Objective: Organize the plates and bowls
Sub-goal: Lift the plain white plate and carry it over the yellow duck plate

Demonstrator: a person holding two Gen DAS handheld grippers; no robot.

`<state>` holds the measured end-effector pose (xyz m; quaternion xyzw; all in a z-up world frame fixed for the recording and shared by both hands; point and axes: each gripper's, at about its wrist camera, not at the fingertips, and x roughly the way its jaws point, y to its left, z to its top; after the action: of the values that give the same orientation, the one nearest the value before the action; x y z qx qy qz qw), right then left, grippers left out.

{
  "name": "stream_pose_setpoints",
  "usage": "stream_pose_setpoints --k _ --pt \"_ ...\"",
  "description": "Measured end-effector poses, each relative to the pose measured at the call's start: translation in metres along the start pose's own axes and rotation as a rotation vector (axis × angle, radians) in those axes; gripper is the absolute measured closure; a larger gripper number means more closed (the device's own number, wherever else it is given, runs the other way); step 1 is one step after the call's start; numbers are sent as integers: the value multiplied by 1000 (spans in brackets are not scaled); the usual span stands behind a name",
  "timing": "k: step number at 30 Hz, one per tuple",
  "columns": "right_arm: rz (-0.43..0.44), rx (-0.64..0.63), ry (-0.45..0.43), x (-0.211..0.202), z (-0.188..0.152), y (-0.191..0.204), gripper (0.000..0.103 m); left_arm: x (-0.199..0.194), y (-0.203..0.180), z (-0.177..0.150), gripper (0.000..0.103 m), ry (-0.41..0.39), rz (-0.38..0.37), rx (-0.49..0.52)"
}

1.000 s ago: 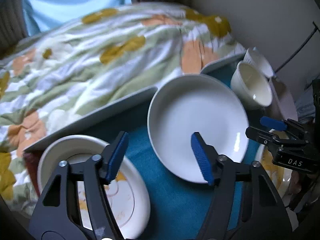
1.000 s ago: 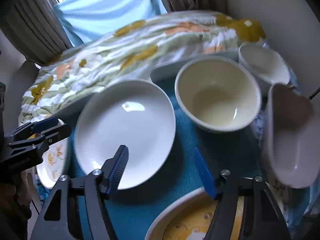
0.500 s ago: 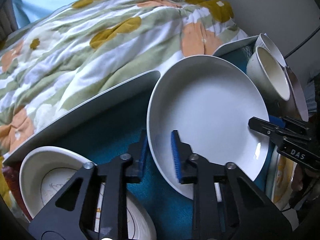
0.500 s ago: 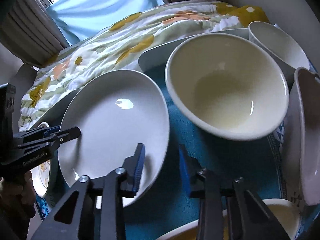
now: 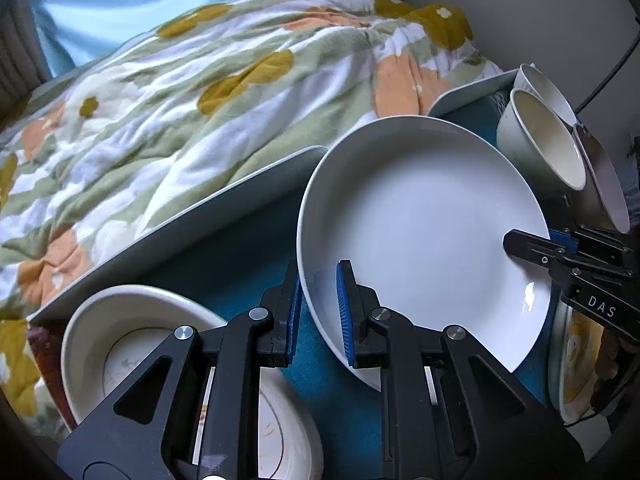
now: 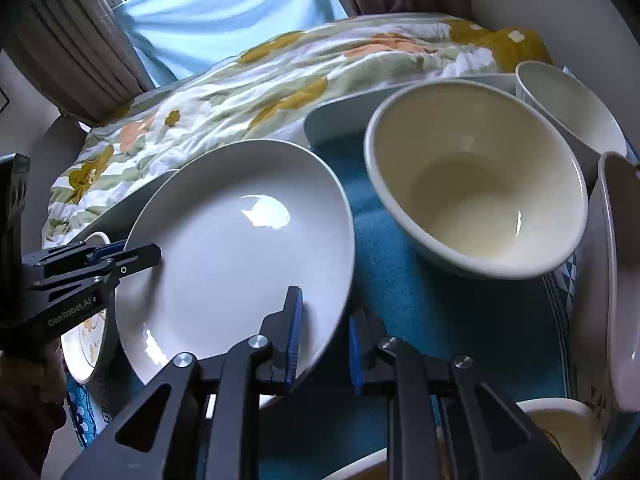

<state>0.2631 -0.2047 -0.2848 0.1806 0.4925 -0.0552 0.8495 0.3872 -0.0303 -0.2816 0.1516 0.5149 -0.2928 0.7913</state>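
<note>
A large plain white plate (image 5: 424,232) lies over the teal mat (image 5: 340,404), tilted. My left gripper (image 5: 318,312) is shut on its near left rim, one blue pad inside, one outside. My right gripper (image 6: 322,346) is shut on the opposite rim of the same plate (image 6: 240,256). Each gripper shows in the other's view, the right gripper (image 5: 560,256) at the plate's right edge and the left gripper (image 6: 100,264) at its left edge. A cream bowl (image 6: 476,184) sits right of the plate.
A patterned bowl and plate (image 5: 132,348) lie at the left. A yellow-patterned plate (image 5: 576,364) is at the right. A white cup (image 6: 568,100) and a tilted white dish (image 6: 616,280) stand by the wall. A floral quilt (image 5: 200,92) lies behind the grey tray edge (image 5: 188,216).
Both grippers moved in from open and closed on opposite rims of the white plate. The plate now looks tilted and closer in both views.
</note>
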Motion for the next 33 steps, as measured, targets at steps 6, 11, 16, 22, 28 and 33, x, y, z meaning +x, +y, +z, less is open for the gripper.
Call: stream_pose_setpoints --k 6,11,16,22,28,33 --pt "6 -33 -41 -9 -1 9 84 -21 1 -3 88 -62 33 9" --pt "11 -44 -67 -27 -4 13 84 -44 -3 -4 88 -101 44 9" --pt "6 -70 -91 -62 -7 17 84 -85 -18 -10 88 -146 45 0" --pt "-2 -93 -102 -115 -19 5 84 -124 -54 -25 88 -162 33 -10" --pt "17 -120 -102 -152 -44 -27 84 -147 -113 -55 88 -164 48 -27" --pt "60 -172 -63 -167 -69 -65 84 -146 -163 -89 88 -135 73 -108"
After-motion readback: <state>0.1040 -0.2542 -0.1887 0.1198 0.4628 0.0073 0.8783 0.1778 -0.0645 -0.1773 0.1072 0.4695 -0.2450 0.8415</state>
